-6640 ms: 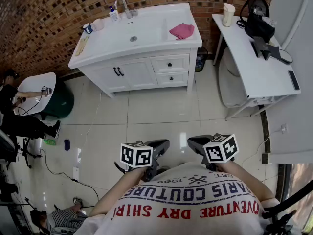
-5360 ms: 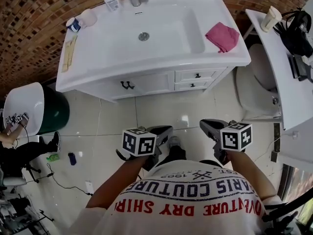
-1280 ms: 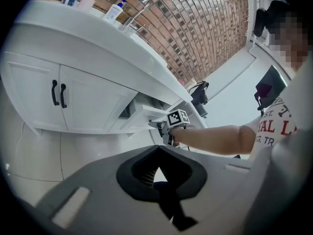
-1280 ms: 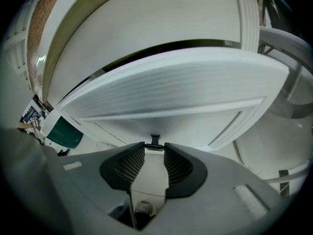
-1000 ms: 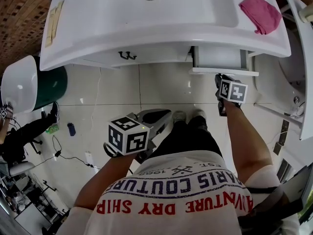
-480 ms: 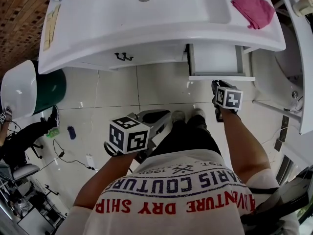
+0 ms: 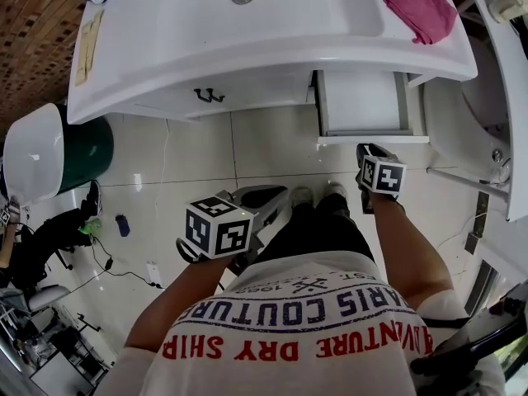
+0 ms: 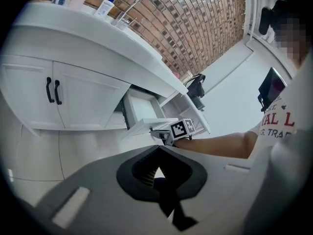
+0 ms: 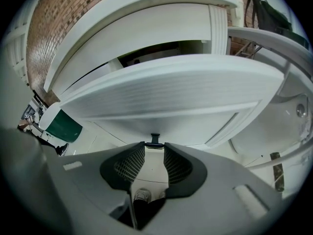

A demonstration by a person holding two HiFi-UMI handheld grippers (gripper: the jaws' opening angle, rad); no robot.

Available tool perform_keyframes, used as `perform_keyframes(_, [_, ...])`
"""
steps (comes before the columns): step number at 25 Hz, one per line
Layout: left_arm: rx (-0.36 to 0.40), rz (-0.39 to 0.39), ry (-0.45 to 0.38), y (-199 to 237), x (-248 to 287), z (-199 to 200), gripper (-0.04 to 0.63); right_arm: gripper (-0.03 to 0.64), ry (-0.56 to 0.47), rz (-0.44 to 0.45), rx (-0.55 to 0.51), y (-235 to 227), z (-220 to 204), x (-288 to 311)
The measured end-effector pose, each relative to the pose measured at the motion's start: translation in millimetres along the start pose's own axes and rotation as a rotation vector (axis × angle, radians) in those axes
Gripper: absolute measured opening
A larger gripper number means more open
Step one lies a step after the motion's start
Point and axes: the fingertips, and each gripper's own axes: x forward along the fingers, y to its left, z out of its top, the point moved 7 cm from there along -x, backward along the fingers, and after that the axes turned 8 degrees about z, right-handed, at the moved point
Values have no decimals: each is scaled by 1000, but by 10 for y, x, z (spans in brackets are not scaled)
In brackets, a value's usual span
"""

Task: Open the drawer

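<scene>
The white top drawer (image 7: 363,101) of the vanity stands pulled out, its inside showing and bare. My right gripper (image 7: 369,149) is at the drawer's front panel (image 9: 171,97), shut on the small black handle (image 9: 155,141), which sits between the jaw tips. The left gripper view shows the drawer (image 8: 142,112) and the right gripper (image 8: 164,133) from the side. My left gripper (image 7: 276,196) hangs low over the floor tiles near my legs, away from the vanity. Its jaws (image 8: 157,150) are together with nothing in them.
The vanity top (image 7: 165,48) has a sink, and a pink cloth (image 7: 419,8) lies on its right end. Two cabinet doors with black handles (image 7: 209,96) are to the drawer's left. A green bin (image 7: 87,151) stands at left, a white table (image 7: 495,97) at right.
The drawer has slid further out of the vanity toward me, with the right gripper moving back on its handle. The left gripper has stayed in place.
</scene>
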Motion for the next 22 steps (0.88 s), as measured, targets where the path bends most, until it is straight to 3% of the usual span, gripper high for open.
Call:
perform_keyframes(9, [2, -1, -2, -7, 0, -82, -15, 129, 6, -4, -4, -6, -4, 4])
perform_keyframes(22, [-5, -9, -20, 57, -89, -150, -15, 175, 102, 9, -86, 1, 34, -141])
